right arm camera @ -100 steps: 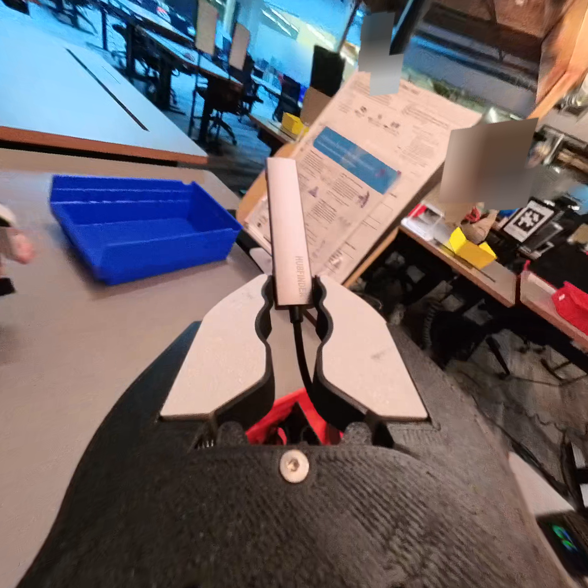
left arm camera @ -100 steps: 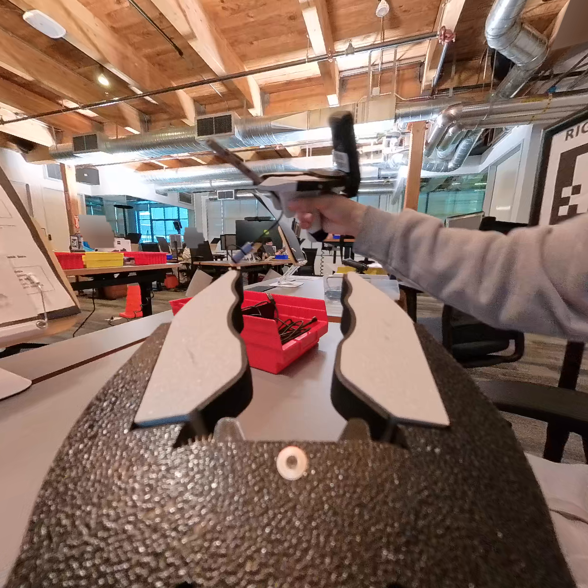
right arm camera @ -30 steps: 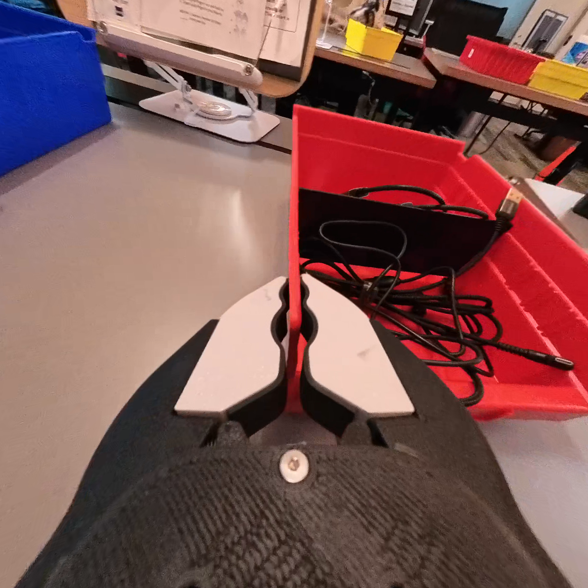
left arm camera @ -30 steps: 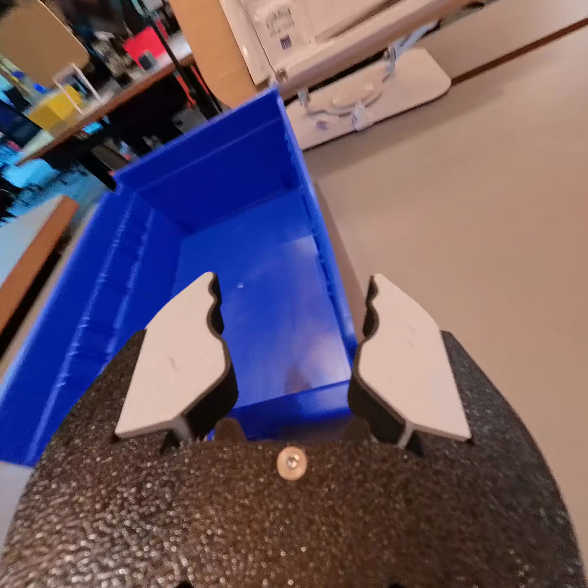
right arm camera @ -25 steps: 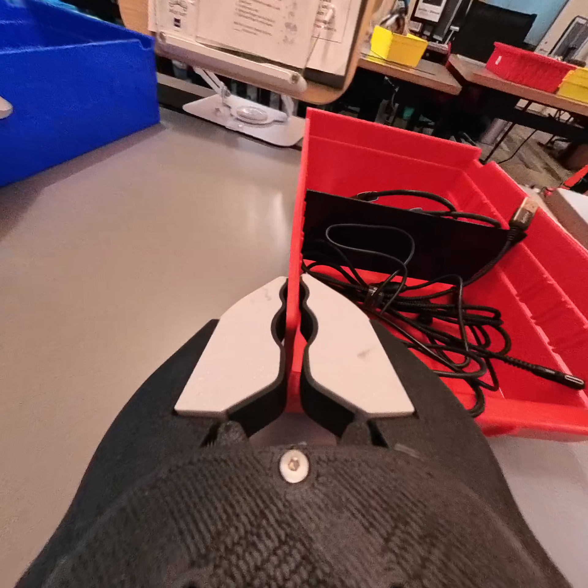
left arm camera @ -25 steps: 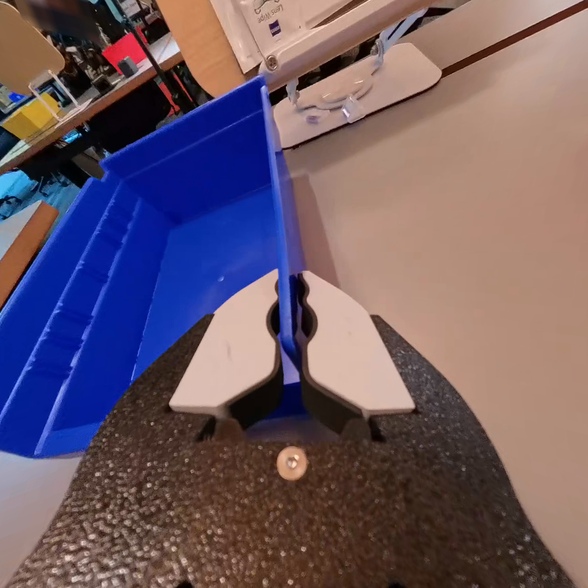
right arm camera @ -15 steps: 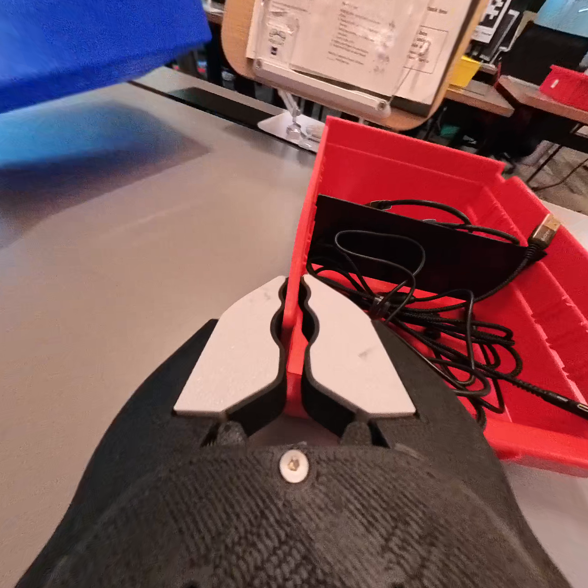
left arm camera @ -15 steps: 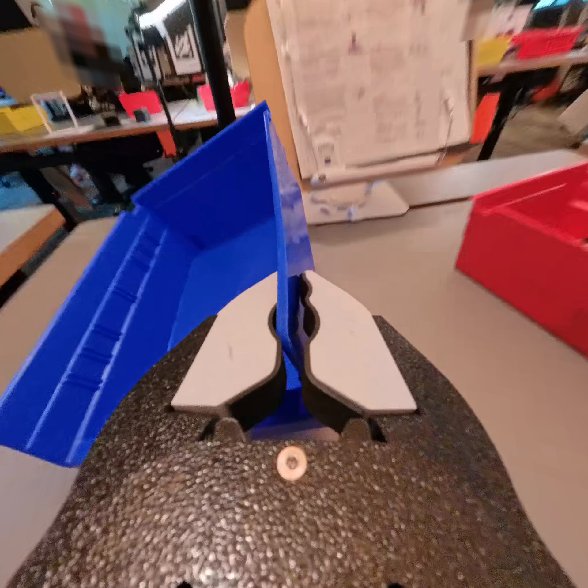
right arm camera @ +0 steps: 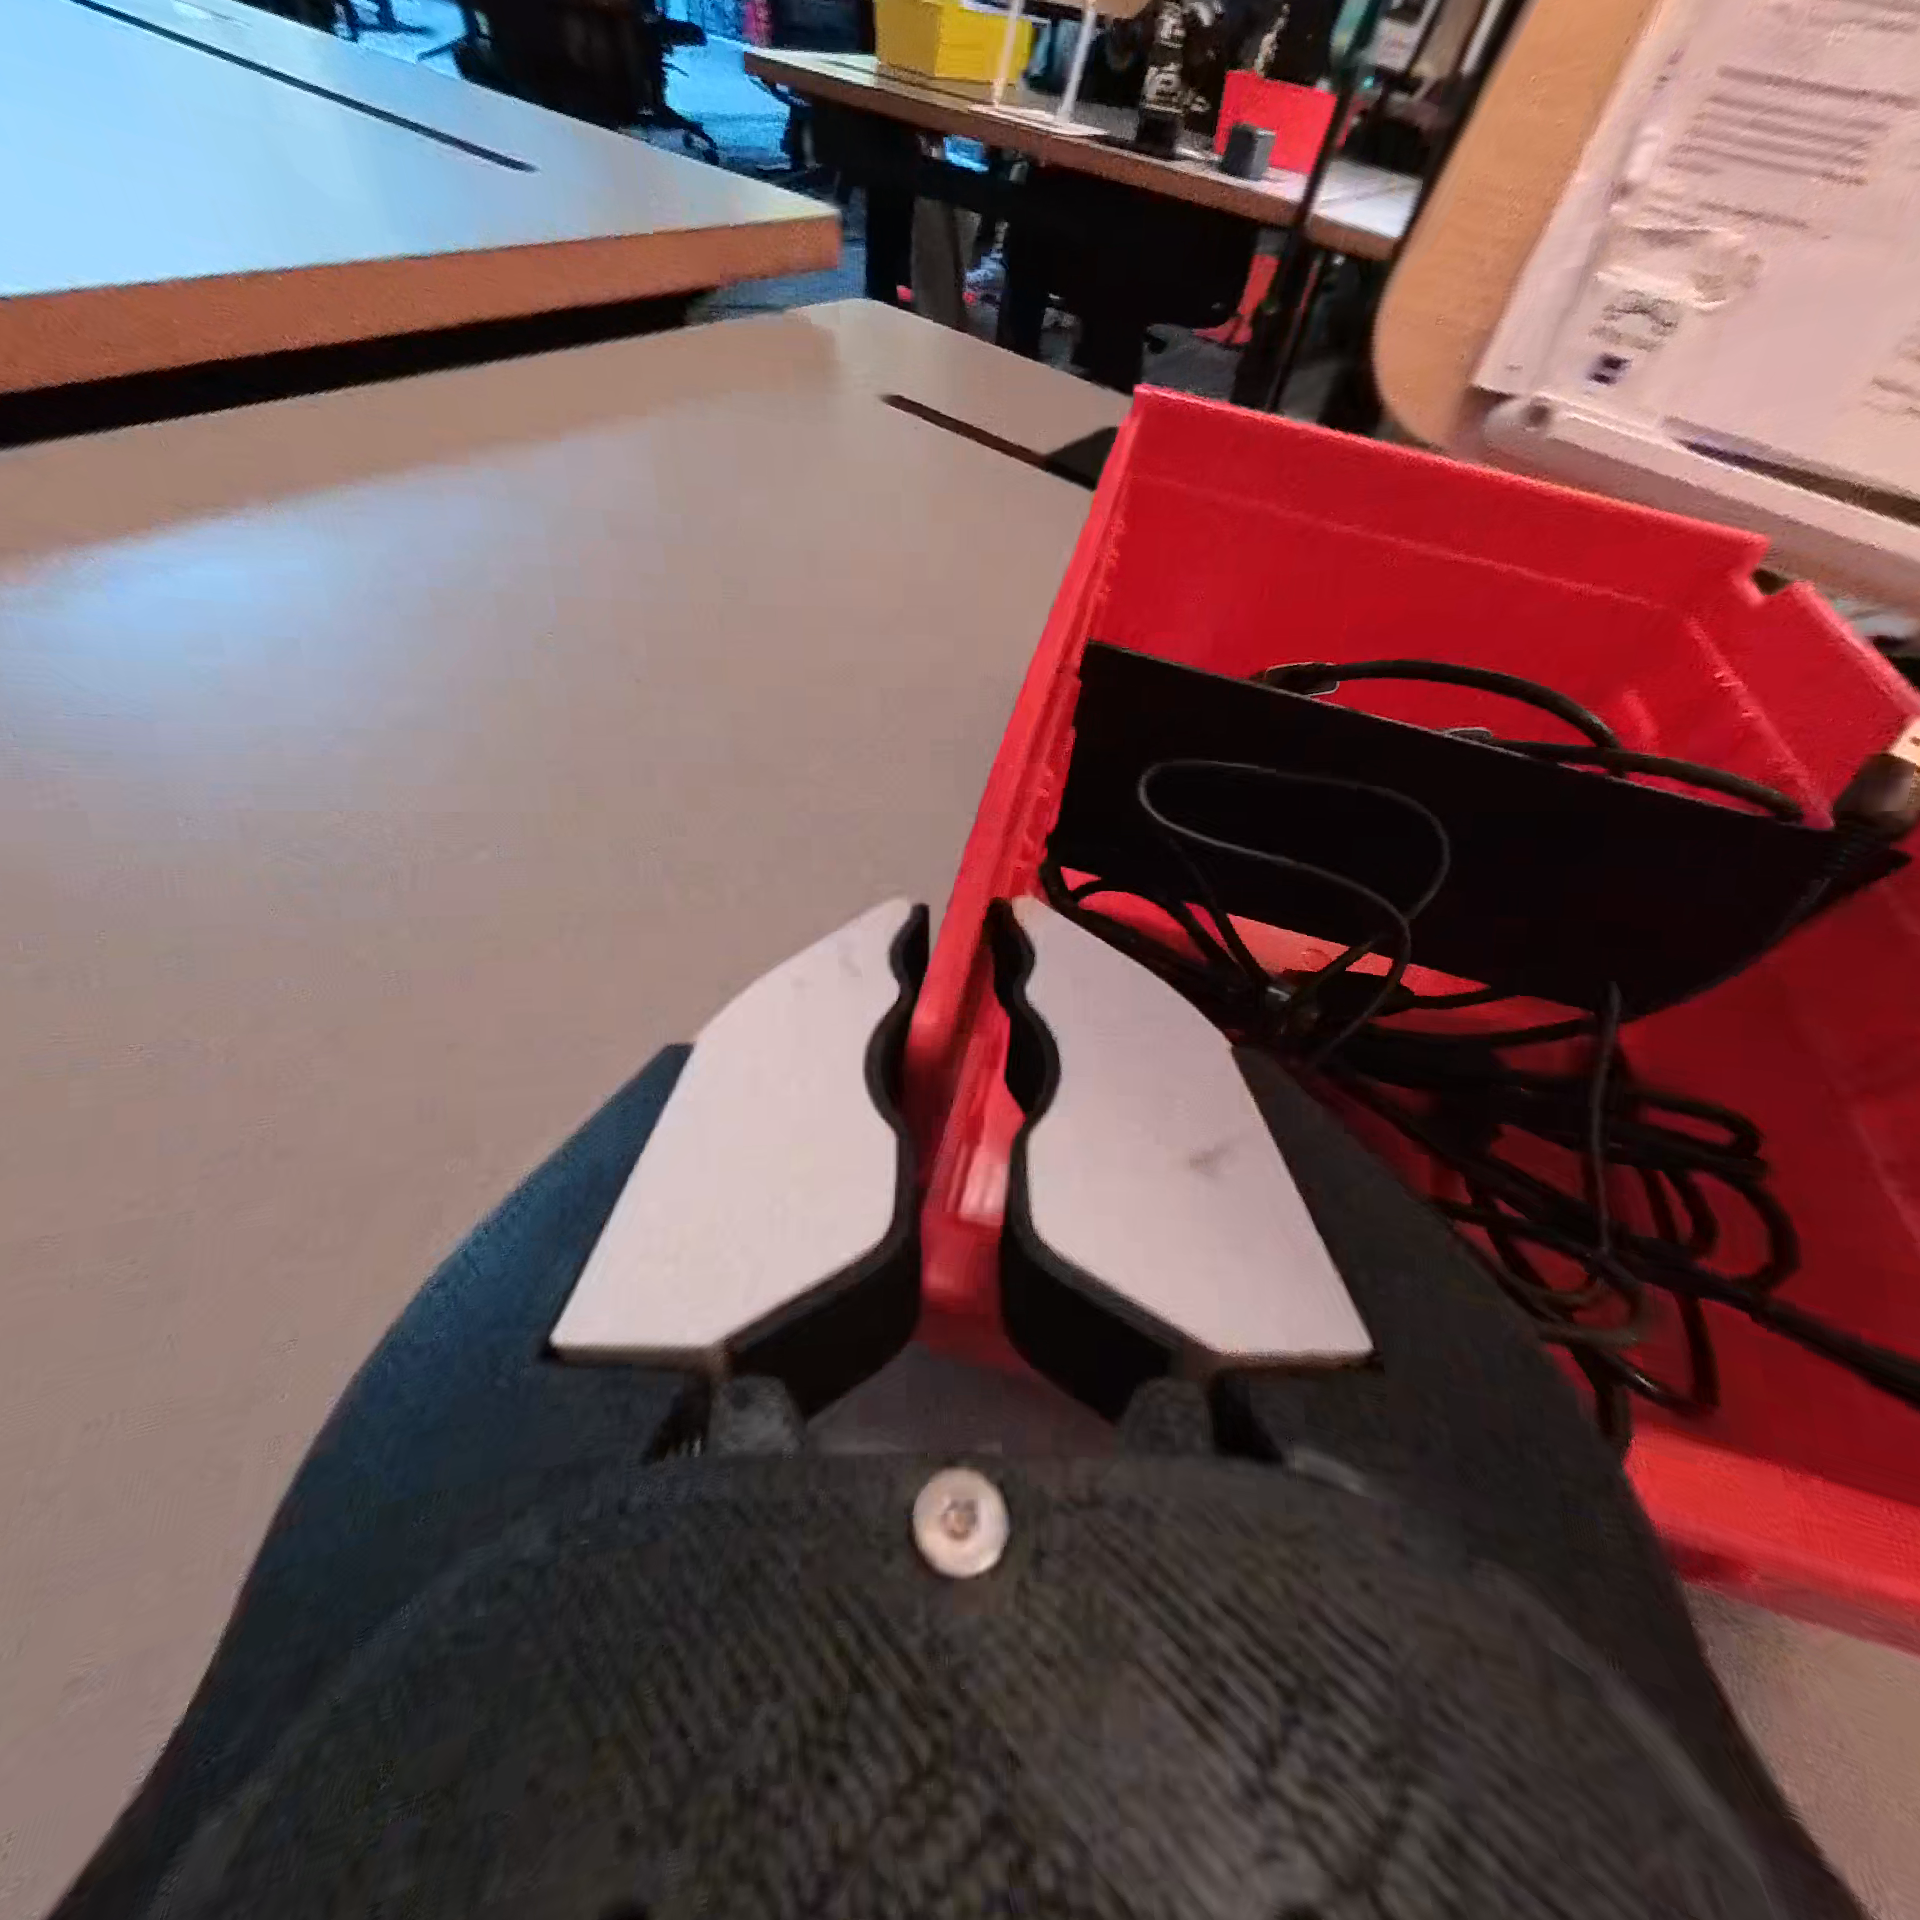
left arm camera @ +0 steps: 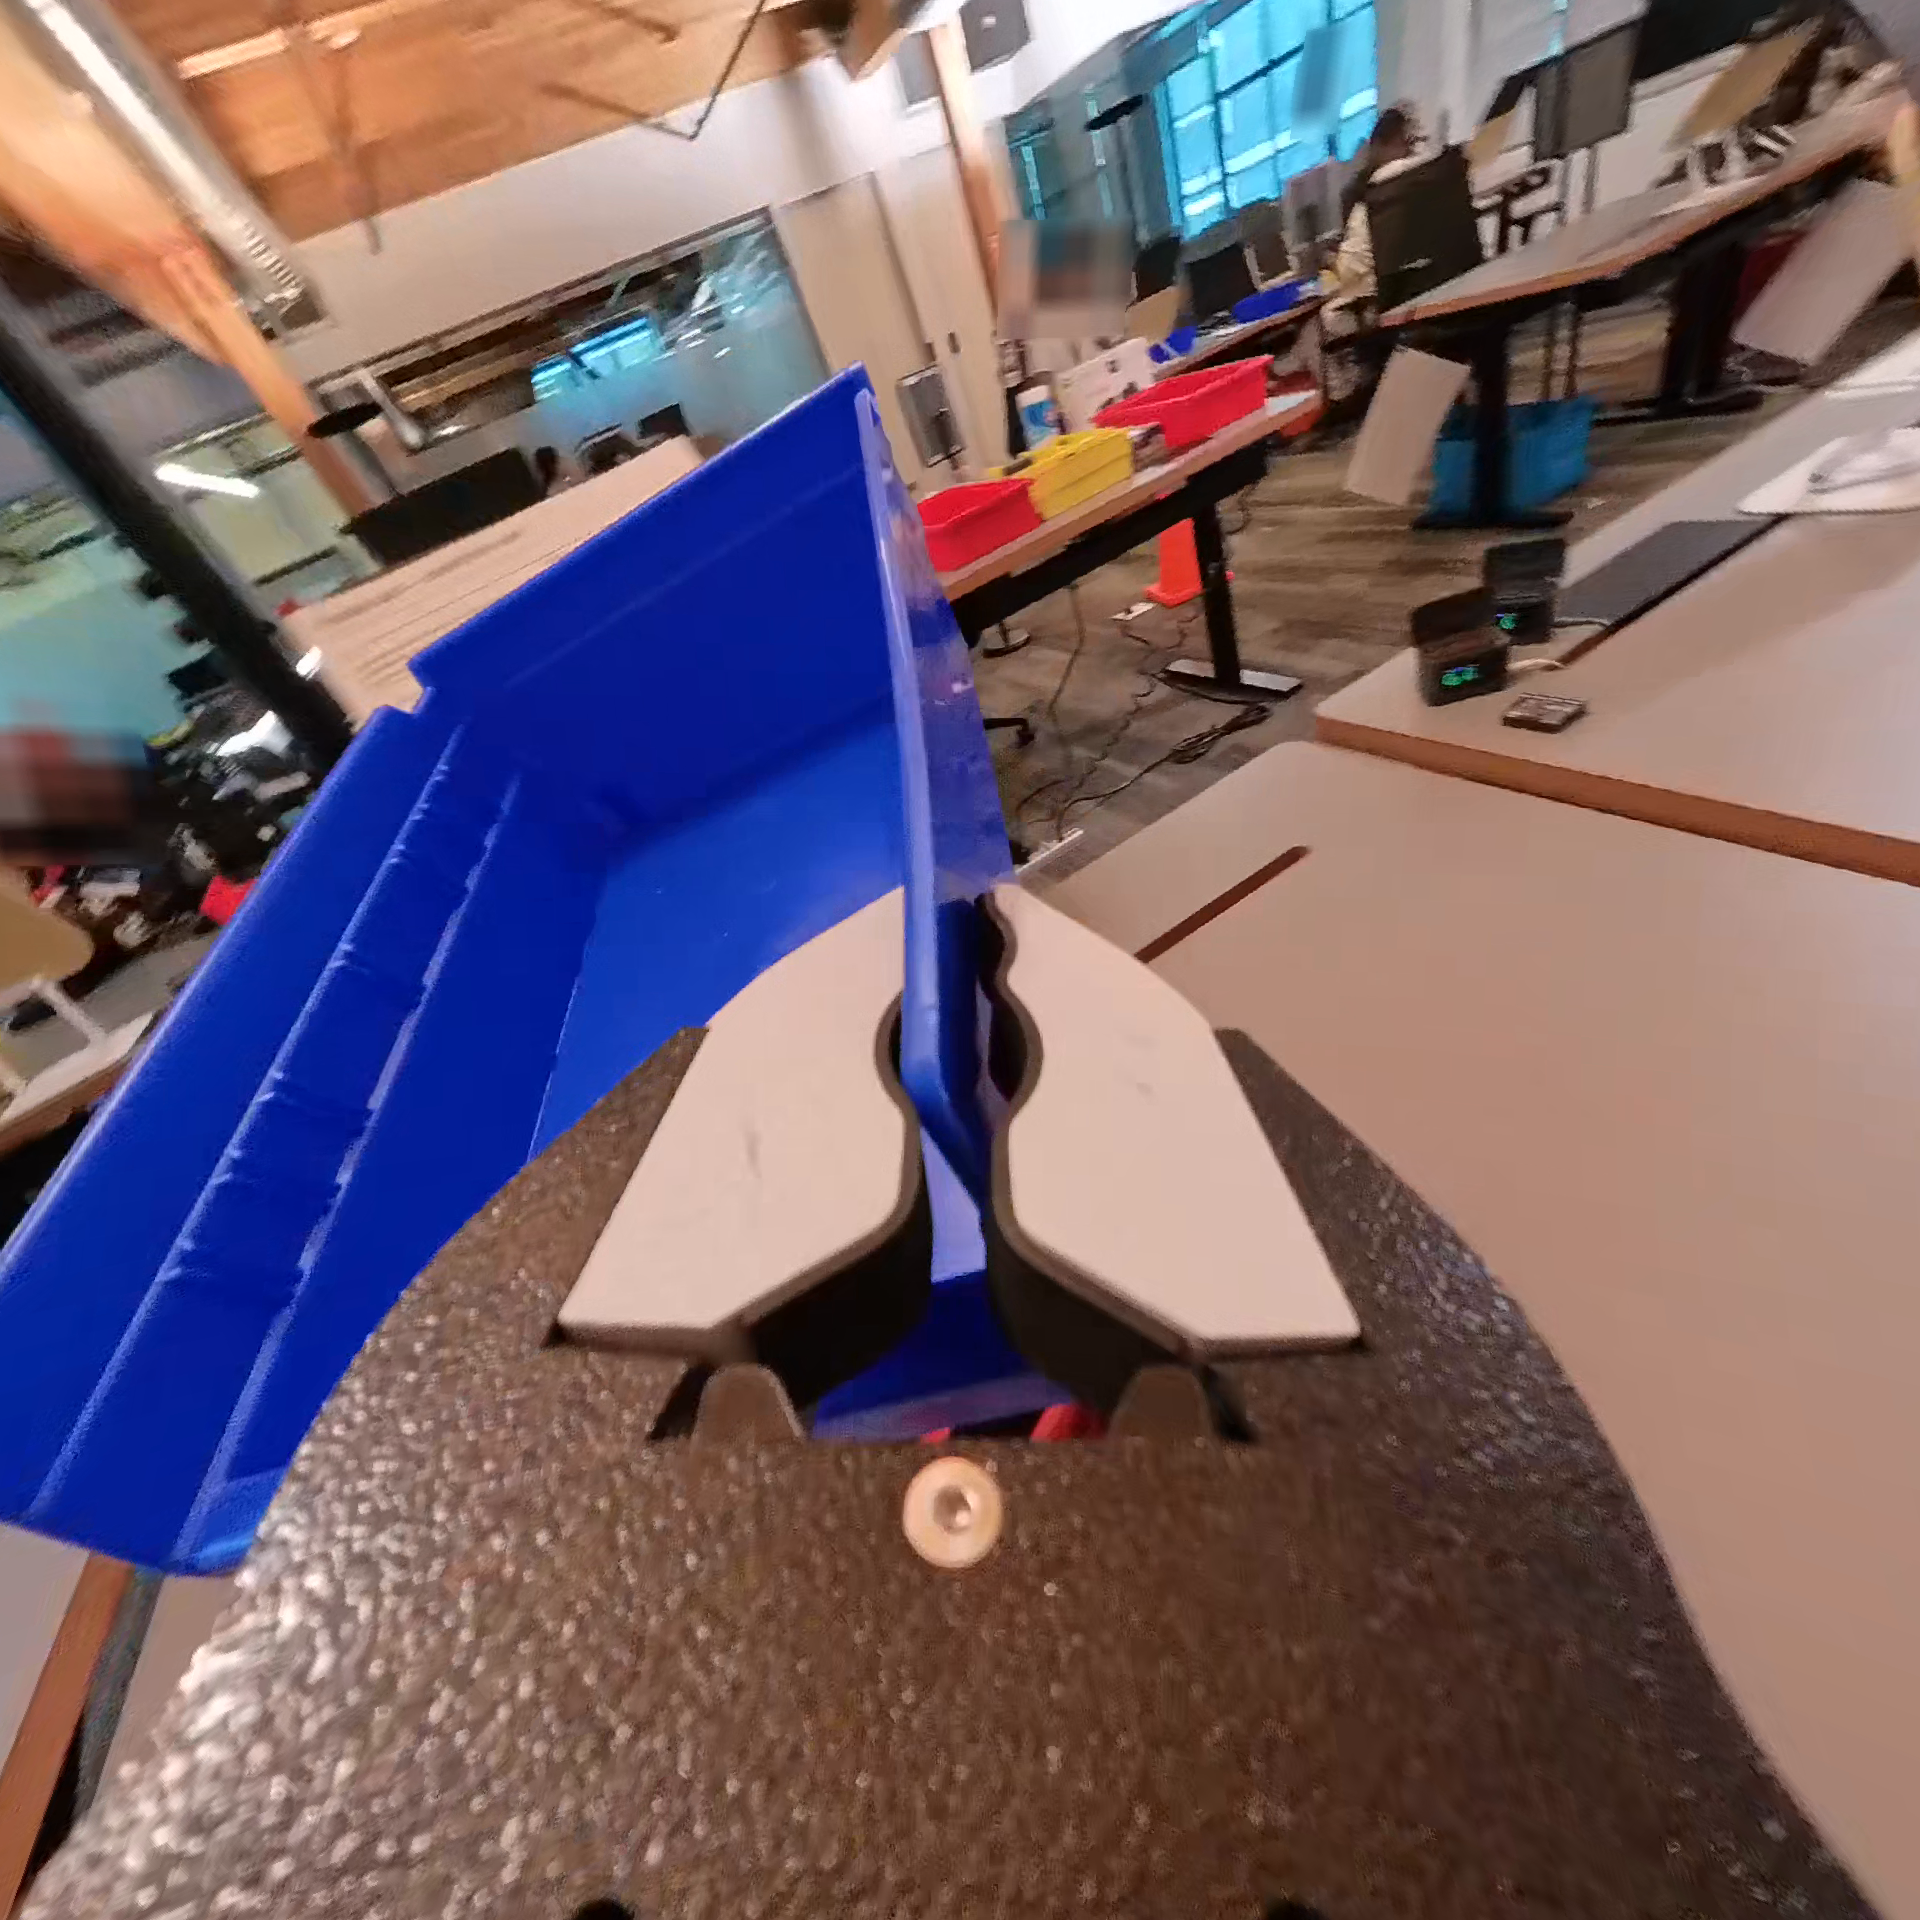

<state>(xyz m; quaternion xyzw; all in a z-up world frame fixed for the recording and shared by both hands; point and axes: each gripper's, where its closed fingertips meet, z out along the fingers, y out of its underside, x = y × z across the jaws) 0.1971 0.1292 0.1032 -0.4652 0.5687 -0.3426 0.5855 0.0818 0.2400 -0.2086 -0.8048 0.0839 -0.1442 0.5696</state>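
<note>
My left gripper (left arm camera: 951, 935) is shut on the right side wall of an empty blue bin (left arm camera: 436, 977) and holds it lifted and tilted above the table. My right gripper (right arm camera: 958, 920) is shut on the left side wall of a red bin (right arm camera: 1403, 561). The red bin holds a tangle of black cables (right arm camera: 1558, 1174) and a black divider panel (right arm camera: 1507, 883). A little red shows under the blue bin, between the left gripper's fingers.
A grey table (right arm camera: 436, 831) lies under both bins, with a dark slot (left arm camera: 1216, 902) in its top. A board with papers on a stand (right arm camera: 1714, 239) stands behind the red bin. Other tables with red and yellow bins (left arm camera: 1081, 478) stand farther off. The grippers' ends are close to 35 centimetres from one another.
My left gripper closed on the blue bin's wall, lifted it off the table and swung it to the right. My right gripper kept its hold and turned the red bin with it.
</note>
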